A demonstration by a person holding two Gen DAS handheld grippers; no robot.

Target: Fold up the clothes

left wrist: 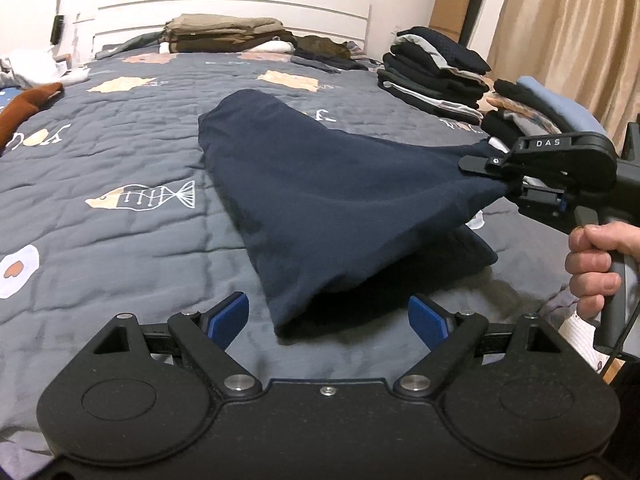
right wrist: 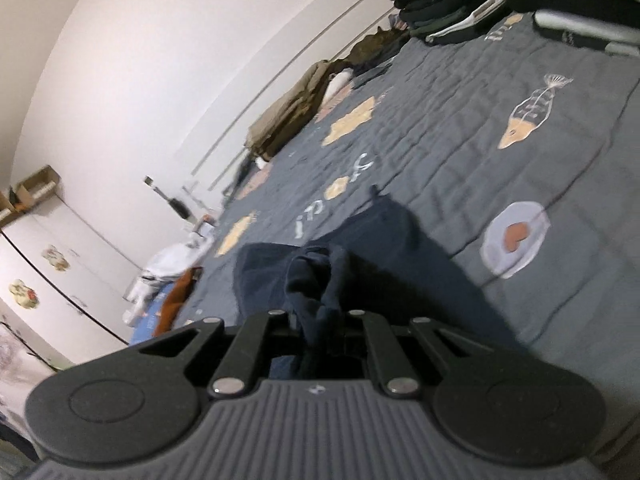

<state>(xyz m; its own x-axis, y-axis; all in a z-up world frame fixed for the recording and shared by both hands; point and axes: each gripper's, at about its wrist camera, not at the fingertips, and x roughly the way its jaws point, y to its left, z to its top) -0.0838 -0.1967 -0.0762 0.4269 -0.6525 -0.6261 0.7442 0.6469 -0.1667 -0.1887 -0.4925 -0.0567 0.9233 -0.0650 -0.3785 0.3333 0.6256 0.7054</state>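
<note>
A dark navy garment [left wrist: 320,196] lies on the grey quilted bed [left wrist: 132,248], with its right end lifted off the bedding. My right gripper [left wrist: 490,162] is shut on that raised end, held by a hand [left wrist: 596,264] at the right edge. In the right wrist view the bunched navy cloth [right wrist: 316,280] is pinched between the closed fingers of my right gripper [right wrist: 320,320]. My left gripper [left wrist: 327,314] stands open low in front, its blue pads [left wrist: 230,316] either side of the garment's near corner without touching it.
Stacks of folded dark clothes [left wrist: 436,76] sit at the bed's right side, and a brown and olive pile [left wrist: 228,34] lies by the white headboard. A rust-coloured garment [left wrist: 28,106] lies at the left edge. Curtains [left wrist: 568,36] hang at the far right.
</note>
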